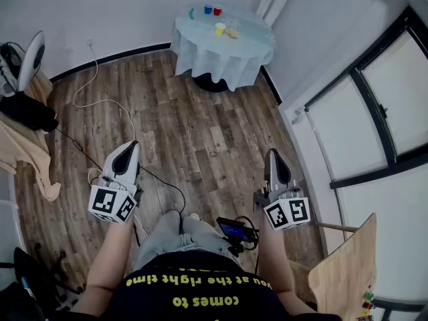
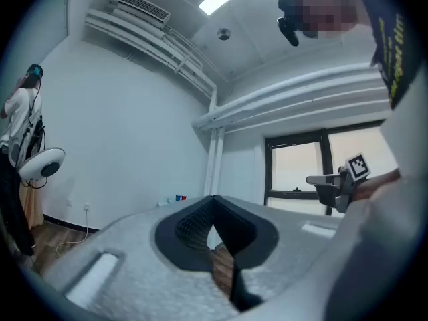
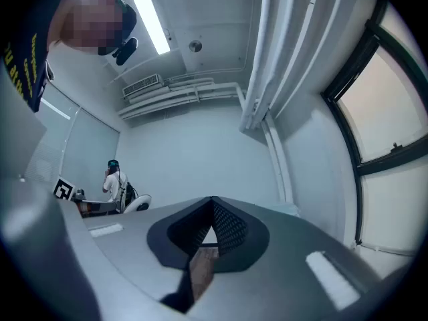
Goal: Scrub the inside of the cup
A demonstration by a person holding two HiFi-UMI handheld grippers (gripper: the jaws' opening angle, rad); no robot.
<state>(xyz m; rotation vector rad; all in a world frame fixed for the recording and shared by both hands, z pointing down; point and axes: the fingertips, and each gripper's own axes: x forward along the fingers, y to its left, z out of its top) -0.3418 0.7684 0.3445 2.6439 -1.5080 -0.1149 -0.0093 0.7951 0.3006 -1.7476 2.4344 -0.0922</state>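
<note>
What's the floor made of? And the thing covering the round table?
The floor looks like wood planks or wood-look laminate, with a matte finish: brown grain and plank seams show. The table cover seems to be thin pale blue cloth or plastic sheet, since it hangs in soft folds round the edge.

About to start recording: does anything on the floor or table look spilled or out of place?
Nothing looks spilled or tipped. The yellow cup, blue cup and red cup stand on the round table draped in pale blue cloth. Only a white cable lies loose across the wooden floor.

Black shirt (image 1: 155,298), yellow lettering (image 1: 200,291); grey trousers (image 1: 168,236)
</note>
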